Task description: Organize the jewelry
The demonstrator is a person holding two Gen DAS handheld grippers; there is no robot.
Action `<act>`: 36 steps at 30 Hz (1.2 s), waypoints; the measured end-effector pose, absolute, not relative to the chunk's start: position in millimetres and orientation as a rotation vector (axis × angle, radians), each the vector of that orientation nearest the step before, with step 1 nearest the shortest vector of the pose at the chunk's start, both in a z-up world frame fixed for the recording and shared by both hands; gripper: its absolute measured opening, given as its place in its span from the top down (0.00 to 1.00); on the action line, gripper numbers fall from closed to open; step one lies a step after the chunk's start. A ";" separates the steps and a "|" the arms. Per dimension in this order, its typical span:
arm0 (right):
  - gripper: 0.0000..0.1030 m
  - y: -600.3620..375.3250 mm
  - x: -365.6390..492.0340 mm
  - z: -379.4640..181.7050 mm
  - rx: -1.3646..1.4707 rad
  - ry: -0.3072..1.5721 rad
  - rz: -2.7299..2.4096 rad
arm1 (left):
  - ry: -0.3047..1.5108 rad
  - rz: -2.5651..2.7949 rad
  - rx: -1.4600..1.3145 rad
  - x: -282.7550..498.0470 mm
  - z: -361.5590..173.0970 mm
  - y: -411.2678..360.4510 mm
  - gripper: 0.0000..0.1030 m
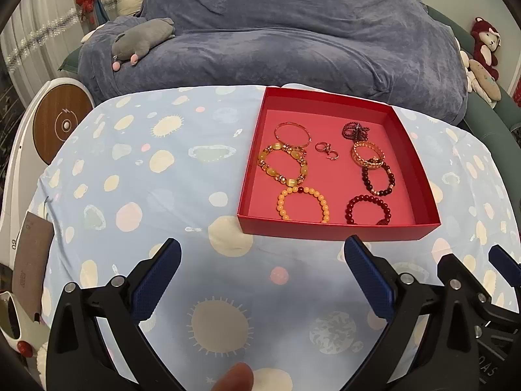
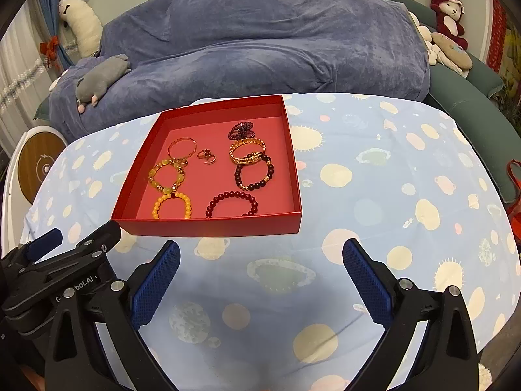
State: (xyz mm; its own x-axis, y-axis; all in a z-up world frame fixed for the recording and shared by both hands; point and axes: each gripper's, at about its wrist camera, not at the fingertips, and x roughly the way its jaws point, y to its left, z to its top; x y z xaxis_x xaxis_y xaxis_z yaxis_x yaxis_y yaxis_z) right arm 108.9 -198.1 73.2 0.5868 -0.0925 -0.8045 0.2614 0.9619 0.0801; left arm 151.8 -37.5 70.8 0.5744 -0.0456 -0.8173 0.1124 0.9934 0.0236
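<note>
A red tray [image 1: 335,227] [image 2: 208,227] sits on the table and holds several pieces of jewelry. On its left lie a thin gold bangle [image 1: 292,134], a yellow crystal bracelet [image 1: 282,163] and an orange bead bracelet [image 1: 303,204]. In the middle are small rings [image 1: 326,150]. On its right lie a dark beaded piece [image 1: 355,130], a gold chain bracelet [image 1: 368,154] and two dark red bead bracelets [image 1: 378,178] [image 1: 368,210]. My left gripper [image 1: 262,280] is open and empty in front of the tray. My right gripper [image 2: 260,282] is open and empty, in front of the tray's right corner.
The table wears a light blue cloth with planet prints [image 1: 162,179]. Behind it is a sofa under a blue blanket [image 1: 276,42] with plush toys [image 1: 140,40] [image 2: 447,13]. A white round device [image 1: 58,123] stands at the left.
</note>
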 end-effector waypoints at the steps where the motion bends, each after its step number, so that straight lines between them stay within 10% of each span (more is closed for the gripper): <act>1: 0.07 -197.5 108.7 73.3 0.195 0.923 -0.210 | 0.955 -0.092 0.077 151.4 70.8 -37.6 0.07; 36: 0.07 -191.2 106.0 78.9 0.170 0.915 -0.217 | 0.952 -0.070 0.102 152.6 75.9 -33.2 0.07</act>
State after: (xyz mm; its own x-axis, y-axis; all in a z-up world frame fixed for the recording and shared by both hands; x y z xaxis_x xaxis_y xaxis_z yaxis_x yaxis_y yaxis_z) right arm 106.0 -191.2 78.9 0.5901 -0.1136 -0.7993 0.2579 0.9647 0.0533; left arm 152.6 -33.2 75.9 0.5781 -0.0151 -0.8158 0.1047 0.9929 0.0558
